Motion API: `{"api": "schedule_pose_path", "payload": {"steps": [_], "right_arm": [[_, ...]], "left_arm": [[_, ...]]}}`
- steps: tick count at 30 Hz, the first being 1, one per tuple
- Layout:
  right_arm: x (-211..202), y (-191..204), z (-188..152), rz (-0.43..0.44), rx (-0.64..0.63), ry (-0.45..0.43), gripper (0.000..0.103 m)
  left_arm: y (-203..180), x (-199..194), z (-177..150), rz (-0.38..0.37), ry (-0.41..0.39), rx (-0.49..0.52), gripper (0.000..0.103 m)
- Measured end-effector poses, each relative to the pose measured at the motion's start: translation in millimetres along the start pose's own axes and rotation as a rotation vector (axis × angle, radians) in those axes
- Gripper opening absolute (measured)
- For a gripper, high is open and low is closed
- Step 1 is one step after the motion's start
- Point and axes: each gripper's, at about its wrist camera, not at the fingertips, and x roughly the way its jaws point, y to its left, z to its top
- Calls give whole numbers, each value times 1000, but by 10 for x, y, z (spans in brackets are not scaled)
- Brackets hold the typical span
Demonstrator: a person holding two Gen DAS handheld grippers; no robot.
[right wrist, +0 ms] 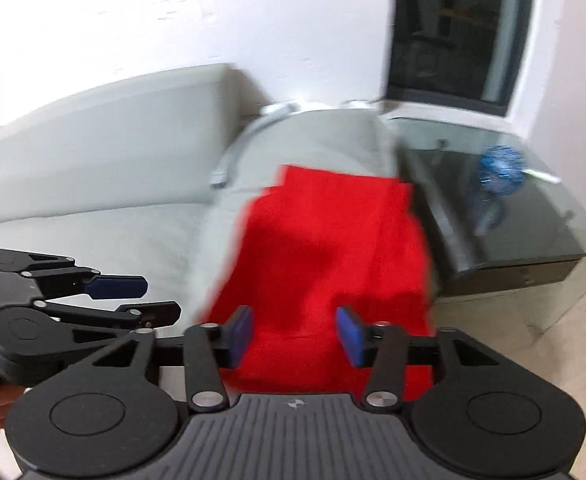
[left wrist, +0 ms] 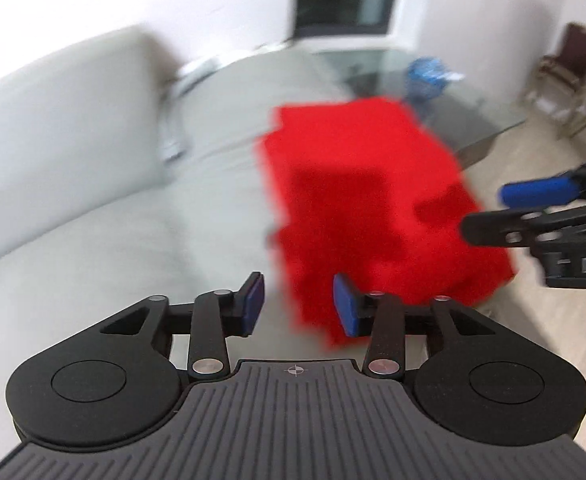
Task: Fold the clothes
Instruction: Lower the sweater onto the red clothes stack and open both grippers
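Right wrist view: red garment (right wrist: 325, 264) shows no readable writing.

Red cloth (left wrist: 373, 200) edges motion-blurred; blue object (right wrist: 501, 168) unidentifiable.

No legible text, label, brand or number anywhere in either blurred wrist view.
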Motion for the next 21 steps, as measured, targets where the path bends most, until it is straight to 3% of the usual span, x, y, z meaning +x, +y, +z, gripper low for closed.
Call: {"api": "schedule_pose_path", "payload": {"steps": [5, 7, 15, 21], "right_arm": [[35, 835, -197, 95, 1, 88, 80], [15, 1159, -327, 102, 6, 101, 85], [-375, 1800, -644, 61, 50, 120, 90], [-876, 1890, -663, -65, 4, 47, 94]], "left_arm": [[423, -420, -504, 172, 116, -65, 58], [695, -734, -858, 206, 156, -153, 59], [931, -1519, -1431, 198, 118, -317, 61], [756, -1984, -1438, 119, 55, -295, 62]]}}
